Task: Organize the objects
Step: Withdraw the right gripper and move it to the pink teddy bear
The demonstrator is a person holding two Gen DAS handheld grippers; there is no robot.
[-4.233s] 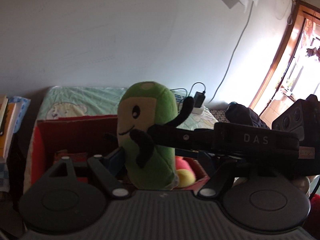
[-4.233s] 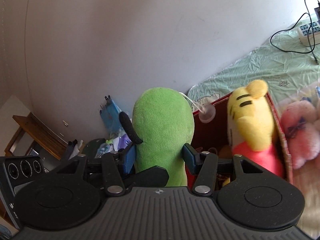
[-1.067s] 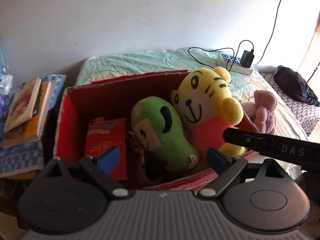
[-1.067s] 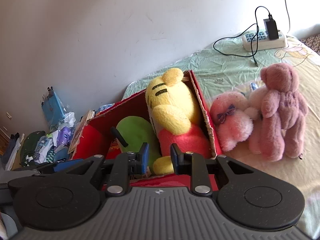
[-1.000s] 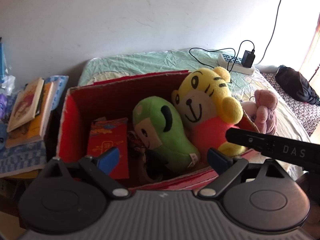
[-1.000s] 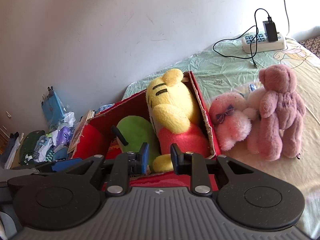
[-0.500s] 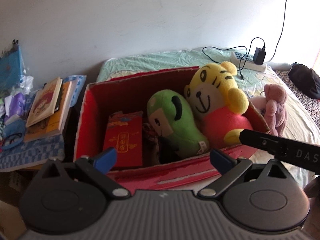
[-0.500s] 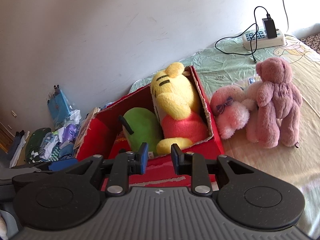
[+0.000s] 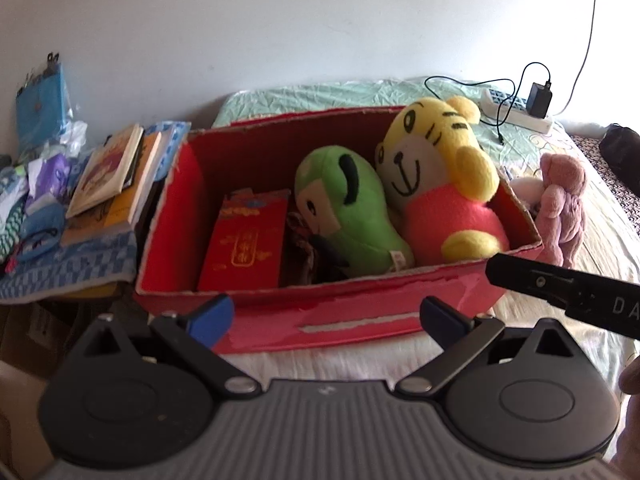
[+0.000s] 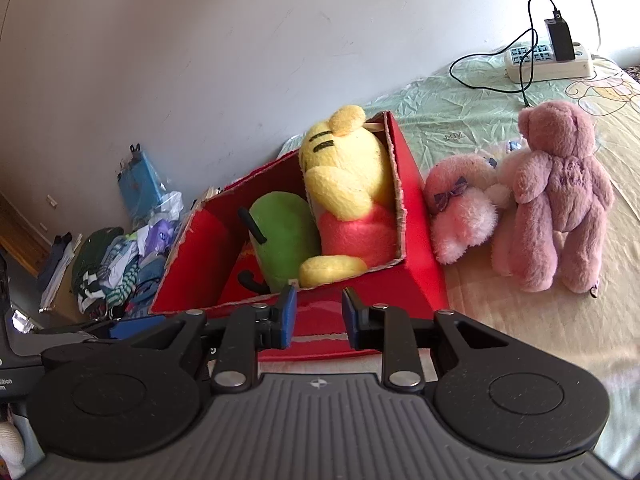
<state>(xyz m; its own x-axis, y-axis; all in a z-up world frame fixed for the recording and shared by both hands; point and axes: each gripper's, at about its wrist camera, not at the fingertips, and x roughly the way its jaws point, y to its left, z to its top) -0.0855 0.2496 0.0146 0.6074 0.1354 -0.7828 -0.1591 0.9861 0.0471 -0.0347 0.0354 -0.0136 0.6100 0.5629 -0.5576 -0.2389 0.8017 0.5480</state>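
Now the green plush toy (image 9: 352, 216) is seen lying in the red box (image 9: 320, 320) on the bed (image 10: 520, 328), beside the yellow tiger (image 9: 444, 184), while the left gripper (image 9: 326, 316), its jaws just opened further, is held wide and empty and the right gripper (image 10: 318, 316) narrow, gripping nothing.

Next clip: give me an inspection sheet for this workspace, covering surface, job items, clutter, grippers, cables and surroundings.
Surface: bed with a green and cream patterned sheet.
Job's things: red cardboard box holds a green plush, a yellow tiger plush and a red packet; a pink bear and a pale pink plush are outside, beside the box's end.
Clutter: books and a pile of small clothes beside the box.
Grippers: left gripper wide open, just been opening, nothing between the fingers; right gripper narrowly open, empty.
Cables: power strip with a black charger and cord on the bed.
Surroundings: plain white wall.
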